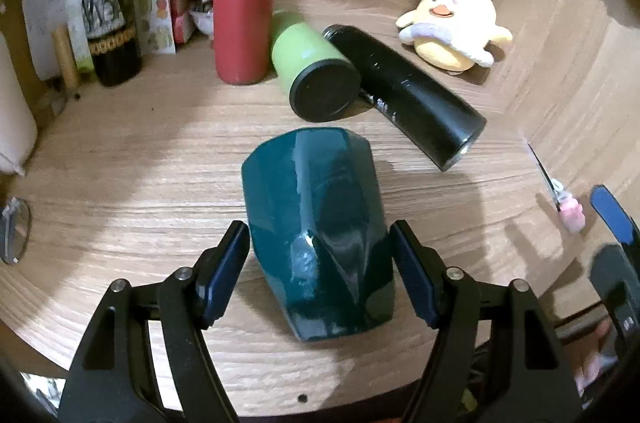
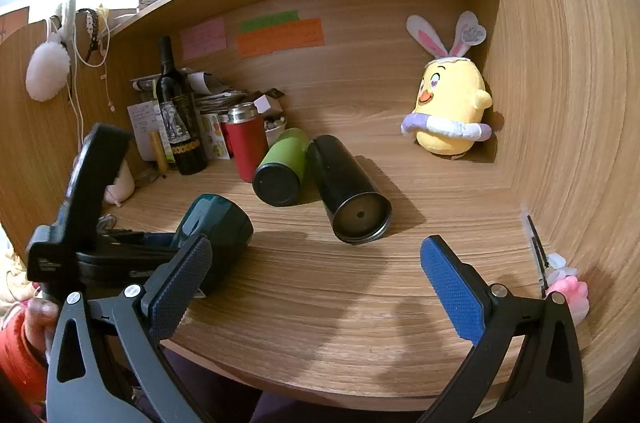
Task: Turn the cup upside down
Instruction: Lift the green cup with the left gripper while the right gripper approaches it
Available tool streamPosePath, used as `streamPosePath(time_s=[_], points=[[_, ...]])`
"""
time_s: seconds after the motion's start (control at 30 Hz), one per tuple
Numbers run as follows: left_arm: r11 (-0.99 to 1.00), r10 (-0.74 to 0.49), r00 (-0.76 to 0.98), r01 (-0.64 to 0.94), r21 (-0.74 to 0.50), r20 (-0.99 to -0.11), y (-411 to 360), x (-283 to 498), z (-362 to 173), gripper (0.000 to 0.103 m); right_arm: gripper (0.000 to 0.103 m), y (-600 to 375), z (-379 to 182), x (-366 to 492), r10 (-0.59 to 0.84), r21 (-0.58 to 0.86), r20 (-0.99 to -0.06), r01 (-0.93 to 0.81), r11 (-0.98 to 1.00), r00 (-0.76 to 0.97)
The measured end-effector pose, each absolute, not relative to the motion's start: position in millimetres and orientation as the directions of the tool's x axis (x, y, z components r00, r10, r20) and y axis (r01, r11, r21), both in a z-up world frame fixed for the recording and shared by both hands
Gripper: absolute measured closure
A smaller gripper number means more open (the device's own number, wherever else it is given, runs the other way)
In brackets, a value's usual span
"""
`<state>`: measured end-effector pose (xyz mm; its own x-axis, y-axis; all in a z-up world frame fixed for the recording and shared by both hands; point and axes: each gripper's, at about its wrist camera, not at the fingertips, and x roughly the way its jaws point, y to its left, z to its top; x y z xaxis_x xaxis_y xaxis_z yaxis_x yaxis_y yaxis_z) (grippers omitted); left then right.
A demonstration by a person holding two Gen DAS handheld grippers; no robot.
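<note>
A dark teal faceted cup (image 1: 320, 227) lies on the wooden desk between the fingers of my left gripper (image 1: 320, 271). The jaws are open, with a small gap on each side of the cup. In the right wrist view the teal cup (image 2: 218, 219) lies at the left, with the left gripper's body beside it. My right gripper (image 2: 320, 287) is open and empty, above bare desk to the right of the cup.
A green tumbler (image 1: 312, 71) and a black tumbler (image 1: 408, 95) lie on their sides behind the cup. A red flask (image 1: 242, 27), a wine bottle (image 1: 110, 7) and clutter stand at the back left. A yellow plush chick (image 1: 456, 23) sits at the back right. A pink-topped pen (image 1: 560, 195) lies at the right.
</note>
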<state>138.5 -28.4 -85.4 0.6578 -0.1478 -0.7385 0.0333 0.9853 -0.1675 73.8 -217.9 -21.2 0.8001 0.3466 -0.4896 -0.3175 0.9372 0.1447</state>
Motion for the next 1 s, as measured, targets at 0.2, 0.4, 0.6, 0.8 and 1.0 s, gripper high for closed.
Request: streamPosePath(time_s=[0.2,0.4,0.6,0.8,1.0], points=[[0.993,-0.106,0.742,0.041,-0.113,-0.662,-14,106,-61,0.024,0.0,-207,-29,77,0.392,0.156,-0.509,-0.366,0.917,0.766],[0.999,-0.027,0.789,-0.002,-0.047,-0.614,14,94,-54,0.028,0.0,-171,-54,88,0.467,0.186,-0.565,-0.446,0.876,0.68],[0.996,-0.086,0.761,0.044,-0.082,-0.643,23,101,-63,0.053,0.0,-128,-81,103,0.499,0.2,-0.619,-0.492,0.847,0.607],[0.99,-0.136,0.738,0.083,-0.111,-0.661,17,101,-76,0.058,0.014,-104,-92,104,0.463,0.137,-0.628,-0.498,0.857,0.626],[0.987,-0.16,0.734,0.105,-0.123,-0.66,12,99,-78,0.061,0.035,-105,-97,110,0.461,0.132,-0.625,-0.496,0.858,0.63]])
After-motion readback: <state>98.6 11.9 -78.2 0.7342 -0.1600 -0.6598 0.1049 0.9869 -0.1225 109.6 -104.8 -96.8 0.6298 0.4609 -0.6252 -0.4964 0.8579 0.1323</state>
